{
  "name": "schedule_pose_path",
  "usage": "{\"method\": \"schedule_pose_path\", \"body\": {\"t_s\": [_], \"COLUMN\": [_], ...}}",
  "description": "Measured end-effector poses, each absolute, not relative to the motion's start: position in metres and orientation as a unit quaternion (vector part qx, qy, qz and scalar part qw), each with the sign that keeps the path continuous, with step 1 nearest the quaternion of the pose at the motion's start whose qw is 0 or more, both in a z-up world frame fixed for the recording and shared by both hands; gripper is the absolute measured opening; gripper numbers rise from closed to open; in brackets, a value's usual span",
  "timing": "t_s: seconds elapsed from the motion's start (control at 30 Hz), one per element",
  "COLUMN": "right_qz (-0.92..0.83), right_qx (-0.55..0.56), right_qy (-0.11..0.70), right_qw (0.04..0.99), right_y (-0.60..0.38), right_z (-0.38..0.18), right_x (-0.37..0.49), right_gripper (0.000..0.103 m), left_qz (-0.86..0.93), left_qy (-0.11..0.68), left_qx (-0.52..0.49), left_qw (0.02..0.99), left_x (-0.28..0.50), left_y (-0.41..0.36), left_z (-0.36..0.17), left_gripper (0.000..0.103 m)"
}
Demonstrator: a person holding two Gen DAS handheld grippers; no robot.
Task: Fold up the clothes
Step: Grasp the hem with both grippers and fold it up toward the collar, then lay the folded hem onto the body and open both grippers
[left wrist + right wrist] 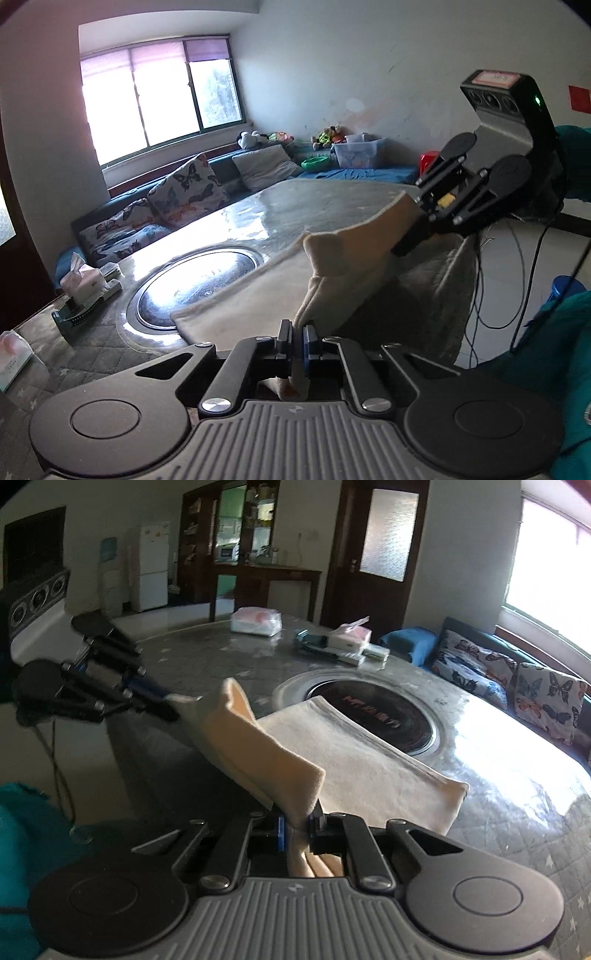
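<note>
On the grey quilted bench [517, 812], beside its round black inset hob [388, 716], both the left claw [298, 330] and right claw [297, 821] clench a lifted edge of the cream soft-fabric garment [369, 771].

The round black cooktop [373, 716] set into the bench [517, 812] carries reddish lettering, too blurred to read. A tissue pack [11, 360] shows small print, also unreadable.
</note>
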State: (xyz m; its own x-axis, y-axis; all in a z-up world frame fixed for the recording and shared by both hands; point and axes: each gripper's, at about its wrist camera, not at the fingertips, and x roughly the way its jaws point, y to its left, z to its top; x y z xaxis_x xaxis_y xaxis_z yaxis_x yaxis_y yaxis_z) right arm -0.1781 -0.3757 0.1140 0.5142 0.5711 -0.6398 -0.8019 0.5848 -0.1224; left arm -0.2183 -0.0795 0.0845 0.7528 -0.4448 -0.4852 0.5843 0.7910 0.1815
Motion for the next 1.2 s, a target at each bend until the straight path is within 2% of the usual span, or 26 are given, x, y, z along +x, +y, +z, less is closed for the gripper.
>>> {"method": "schedule_pose_path", "body": {"t_s": [0.33,0.6,0.77,0.87,0.9,0.93,1.07,1.2], "right_qz": [0.401,0.397,0.389,0.361,0.355,0.344,0.31,0.274], "right_qx": [-0.216,-0.217,-0.221,-0.202,-0.194,-0.186,-0.133,-0.082], "right_qy": [0.287,0.305,0.338,0.357,0.366,0.37,0.385,0.38], "right_qw": [0.843,0.838,0.828,0.837,0.838,0.843,0.859,0.88], "right_y": [-0.366,-0.352,-0.336,-0.328,-0.327,-0.327,-0.347,-0.38], "right_z": [0.125,0.136,0.118,0.092,0.082,0.073,0.052,0.056], "right_x": [-0.158,-0.078,-0.006,0.029,0.038,0.045,0.055,0.046], "right_gripper": [0.01,0.009,0.009,0.011,0.015,0.023,0.028,0.028], "left_qz": [-0.259,-0.235,-0.214,-0.189,-0.184,-0.177,-0.152,-0.132], "left_qy": [0.21,0.221,0.256,0.29,0.299,0.309,0.329,0.332], "left_qx": [0.133,0.09,0.074,0.075,0.073,0.071,0.057,0.04], "left_qw": [0.933,0.942,0.94,0.935,0.933,0.932,0.93,0.933], "left_x": [-0.19,-0.106,-0.035,0.003,0.012,0.021,0.036,0.034], "left_y": [-0.075,-0.062,-0.06,-0.061,-0.06,-0.059,-0.052,-0.044], "left_z": [0.087,0.096,0.08,0.056,0.049,0.041,0.024,0.025], "left_gripper": [0.006,0.006,0.006,0.006,0.006,0.008,0.009,0.009]}}
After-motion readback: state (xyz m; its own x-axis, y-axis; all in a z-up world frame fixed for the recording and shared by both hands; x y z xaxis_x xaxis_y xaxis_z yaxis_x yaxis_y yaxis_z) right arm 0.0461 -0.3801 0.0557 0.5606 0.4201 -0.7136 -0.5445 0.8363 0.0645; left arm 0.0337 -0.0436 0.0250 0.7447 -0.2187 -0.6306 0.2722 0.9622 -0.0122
